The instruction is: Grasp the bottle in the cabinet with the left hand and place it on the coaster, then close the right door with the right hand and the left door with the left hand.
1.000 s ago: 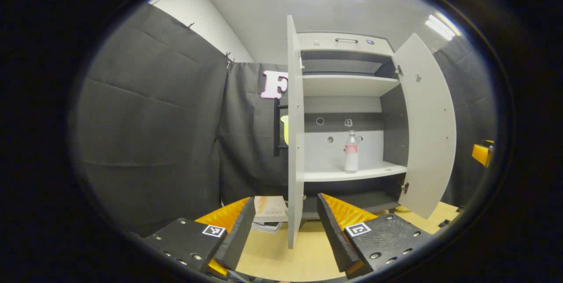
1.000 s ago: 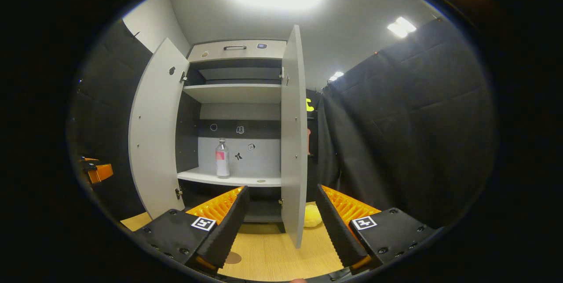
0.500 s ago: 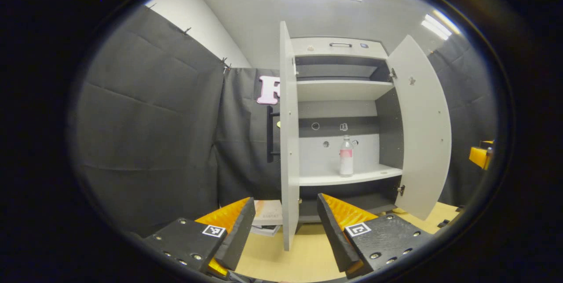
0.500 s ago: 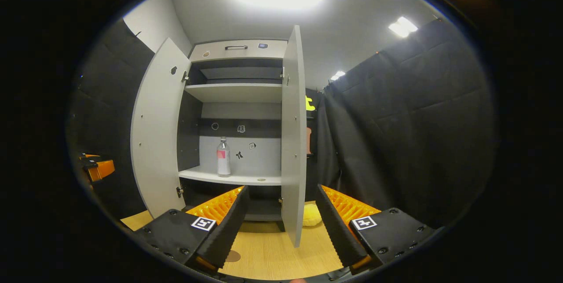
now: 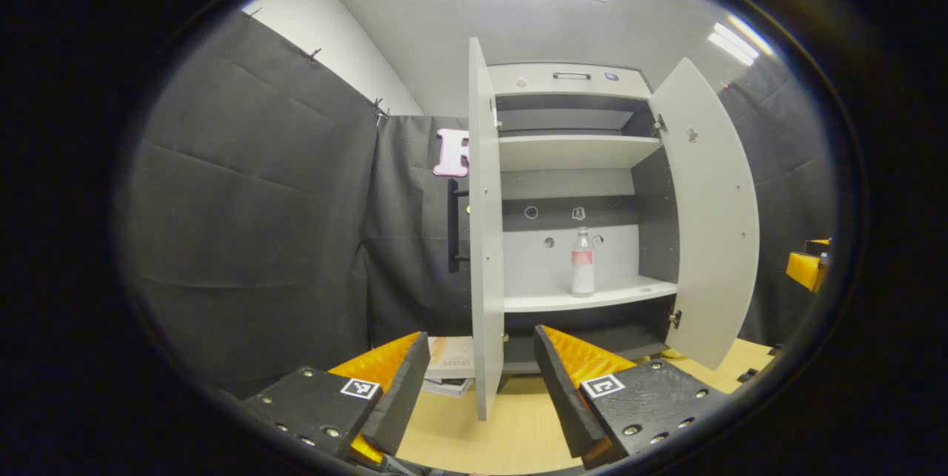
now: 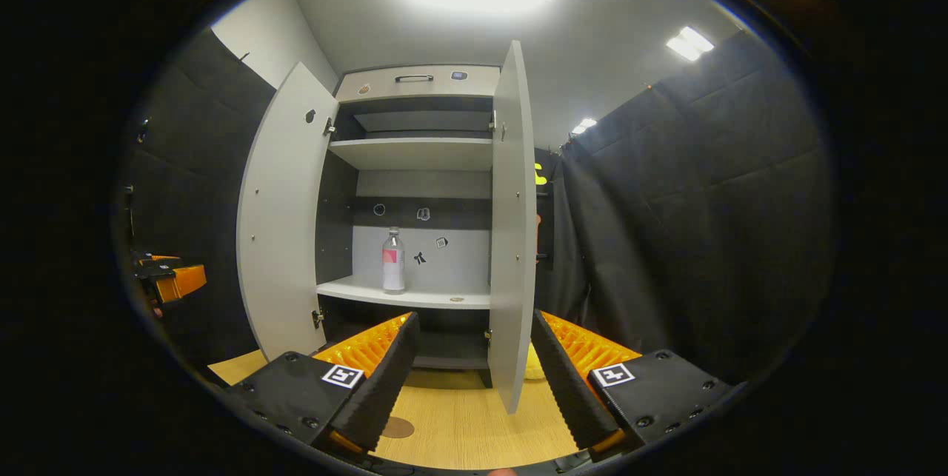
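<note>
both doors (image 6: 285,217) swung wide, bottle (image 5: 583,263) upright on cabinet shelf (image 5: 592,295), left gripper (image 5: 481,387) and right gripper (image 6: 470,376) spread apart, gripping nothing

The left gripper (image 5: 481,394) hangs with its jaws spread wide, nothing between them, in front of the open cabinet (image 5: 566,80). The left door (image 5: 483,239) stands edge-on between the fingers. The bottle (image 5: 583,263) stands upright near the right end of the lower shelf (image 5: 592,295). The right door (image 5: 707,217) is swung wide.
</note>
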